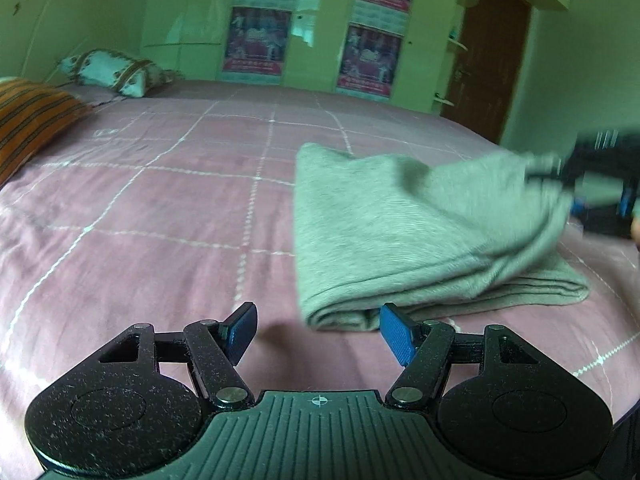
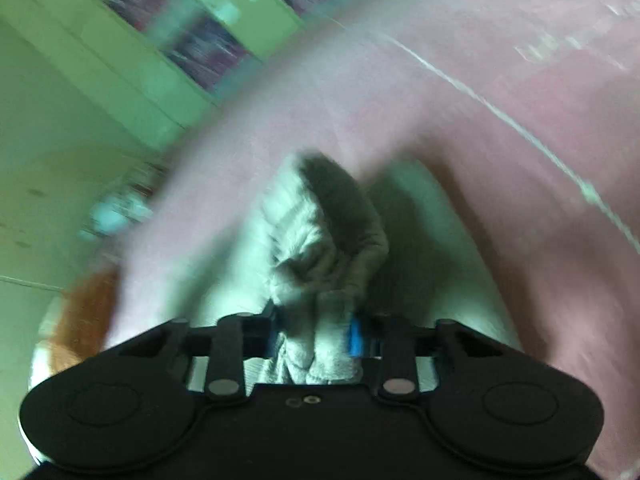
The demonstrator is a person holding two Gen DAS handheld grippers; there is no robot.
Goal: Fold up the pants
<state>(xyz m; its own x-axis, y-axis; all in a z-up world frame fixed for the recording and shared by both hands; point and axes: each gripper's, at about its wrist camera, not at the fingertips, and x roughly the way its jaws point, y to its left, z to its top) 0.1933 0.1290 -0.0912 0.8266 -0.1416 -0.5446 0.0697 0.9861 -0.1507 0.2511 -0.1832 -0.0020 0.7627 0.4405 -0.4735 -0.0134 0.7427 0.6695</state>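
Left wrist view looks across the pink bedspread (image 1: pixel 160 208) with its white stitched grid, and the grey pants (image 1: pixel 400 232) lie on it, already doubled over into a thick bundle. Taking the pants as the landmark: the left gripper (image 1: pixel 320 330) hangs just in front of their near folded edge, its 2 blue pads spread wide with nothing between them. The right-hand pad (image 1: pixel 396 332) sits right at that rolled edge; whether it touches the cloth I cannot tell. The other pad (image 1: pixel 242 330) is over bare bedspread, to the left of the pants.

On the far right side of the pants the right gripper (image 1: pixel 588 184) comes in blurred, black with blue pads, and it has the top layer of cloth pinched and lifted, so that layer rises off the lower layers lying flat beneath it.

The right wrist view is heavily smeared, but it shows the same thing up close: the right gripper (image 2: pixel 316 336) is clamped on a bunched wad of the pants (image 2: pixel 320 240), with grey cloth packed between the 2 blue pads and more of it humped up ahead.

Well beyond the pants, toward the far left, lie an orange striped pillow (image 1: pixel 32 120) and a patterned white pillow (image 1: pixel 112 70). Behind the pants stands a green wardrobe (image 1: pixel 320 20) with posters (image 1: pixel 256 40) on its doors, and a brown door (image 1: pixel 488 64) to its right.
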